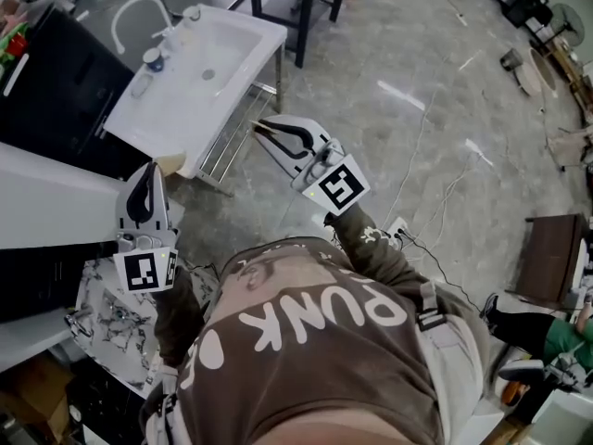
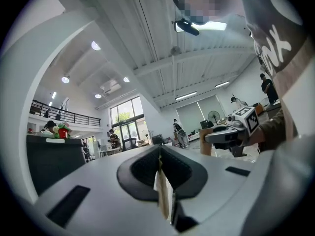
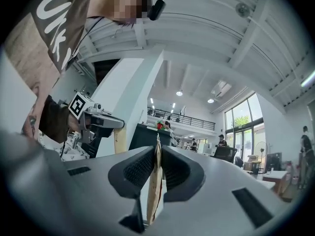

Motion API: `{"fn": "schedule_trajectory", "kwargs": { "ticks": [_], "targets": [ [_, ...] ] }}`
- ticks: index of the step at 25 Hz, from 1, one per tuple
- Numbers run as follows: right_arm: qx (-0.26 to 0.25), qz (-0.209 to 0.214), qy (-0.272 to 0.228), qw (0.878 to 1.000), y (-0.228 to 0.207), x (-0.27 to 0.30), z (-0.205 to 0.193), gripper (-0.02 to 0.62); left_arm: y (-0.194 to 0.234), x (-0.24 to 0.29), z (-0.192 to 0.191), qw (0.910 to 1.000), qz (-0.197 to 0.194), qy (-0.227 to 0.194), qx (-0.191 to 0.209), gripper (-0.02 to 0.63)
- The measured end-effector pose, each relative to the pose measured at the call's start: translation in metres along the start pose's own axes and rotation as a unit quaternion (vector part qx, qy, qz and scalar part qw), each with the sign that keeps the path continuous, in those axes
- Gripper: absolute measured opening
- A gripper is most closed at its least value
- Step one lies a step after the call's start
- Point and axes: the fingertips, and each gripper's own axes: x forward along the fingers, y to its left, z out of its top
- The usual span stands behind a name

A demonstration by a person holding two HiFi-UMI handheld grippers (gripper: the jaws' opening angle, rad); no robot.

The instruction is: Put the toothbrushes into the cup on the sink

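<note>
Head view: the person stands at a white rectangular ceramic sink (image 1: 181,119) on a metal frame. It lies ahead and to the person's left. A small white cup with a blue top (image 1: 154,59) stands on the sink's far left rim, near the white arched faucet (image 1: 130,12). A pale slim item (image 1: 141,84) lies on the rim just beside the cup, on the person's side. It is too small to say whether it is a toothbrush. Its long axis seems to run along the rim, toward the person. The left gripper (image 1: 150,171) is held off the sink's near left corner, pointing up that rim. The right gripper (image 1: 260,124) is off the near right corner, tips aimed at the basin. Neither touches the sink. Judgement: the left gripper is better lined up with the cup and the slim item; the right would have to cross the basin.

Left gripper view: jaws clenched pad to pad, nothing between them. The camera looks out across the hall, and the sink is not in frame.

Right gripper view: jaws likewise pressed together and empty. No sink or cup is visible.
</note>
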Motion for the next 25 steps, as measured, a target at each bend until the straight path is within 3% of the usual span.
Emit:
{"fn": "schedule_trajectory", "kwargs": {
  "ticks": [7,13,20,25],
  "targets": [
    [-0.003,0.022,-0.004,1.000,-0.016,0.004,-0.006,0.054,-0.012,0.011,-0.005,0.9998,0.015,0.014,-0.002,0.009],
    [-0.001,0.034,-0.010,0.999,-0.038,0.037,-0.025,0.054,0.008,0.038,-0.030,0.9994,0.021,0.024,-0.014,0.009],
    [-0.008,0.032,0.019,0.999,-0.099,0.118,-0.081,0.054,0.067,0.117,-0.080,0.9991,0.016,0.023,-0.031,0.009],
    [-0.011,0.031,0.046,0.998,-0.170,0.219,-0.145,0.055,0.136,0.192,-0.137,0.9979,0.013,0.029,-0.057,0.009]
  ]
}}
